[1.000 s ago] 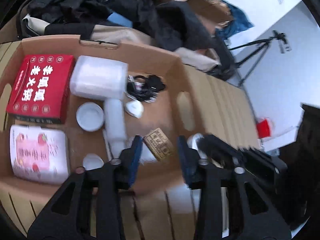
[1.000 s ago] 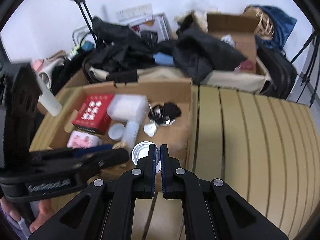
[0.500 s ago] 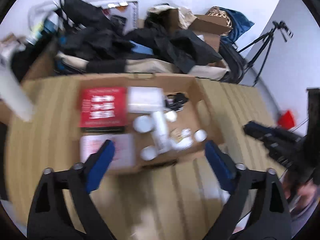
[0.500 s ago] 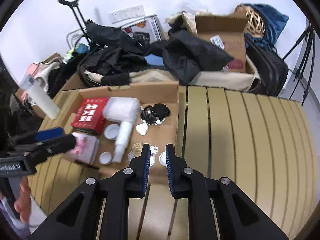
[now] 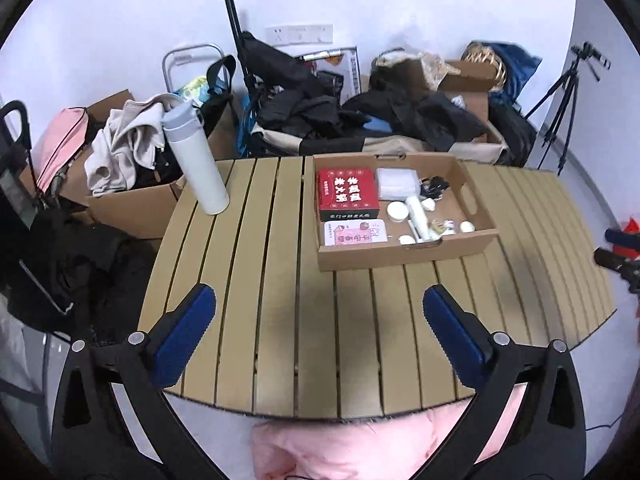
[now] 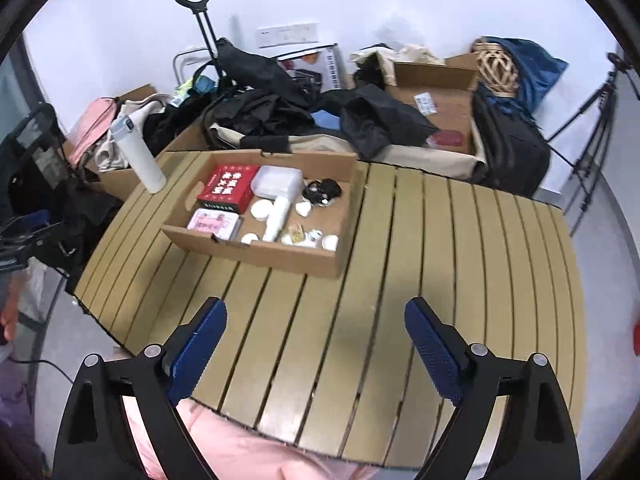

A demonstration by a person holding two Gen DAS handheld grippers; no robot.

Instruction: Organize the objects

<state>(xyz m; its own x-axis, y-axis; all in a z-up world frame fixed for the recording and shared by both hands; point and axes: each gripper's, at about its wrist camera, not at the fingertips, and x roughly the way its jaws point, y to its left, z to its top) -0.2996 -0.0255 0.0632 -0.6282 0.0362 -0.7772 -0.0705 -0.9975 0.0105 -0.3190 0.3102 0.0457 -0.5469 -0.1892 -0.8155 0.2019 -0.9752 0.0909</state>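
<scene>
A shallow cardboard box [image 5: 400, 256] [image 6: 280, 256] stands on the slatted tan table [image 5: 260, 280] [image 6: 460, 260]. Inside lie a red box [image 5: 347, 192] [image 6: 229, 186], a pink packet [image 5: 354, 234], a clear plastic container [image 5: 398, 184], a white bottle on its side [image 6: 278, 212], black cables [image 6: 322, 192] and several small white lids and jars. A tall white flask [image 5: 196, 156] [image 6: 138, 152] stands upright left of the box. My left gripper [image 5: 319, 294] and right gripper [image 6: 316, 306] hover above the table's near part; their jaws are opening, with nothing between them.
Behind the table lies a heap of dark bags, clothes and open cartons [image 5: 360, 120]. A carton of clothes [image 5: 132, 200] sits off the left edge and a tripod [image 5: 568, 96] stands at the right. A person's pink garment [image 5: 360, 448] shows at the near edge.
Both grippers pulled up and back from the box, which now looks smaller and farther. The right jaws went from shut to wide apart; the left jaws widened too.
</scene>
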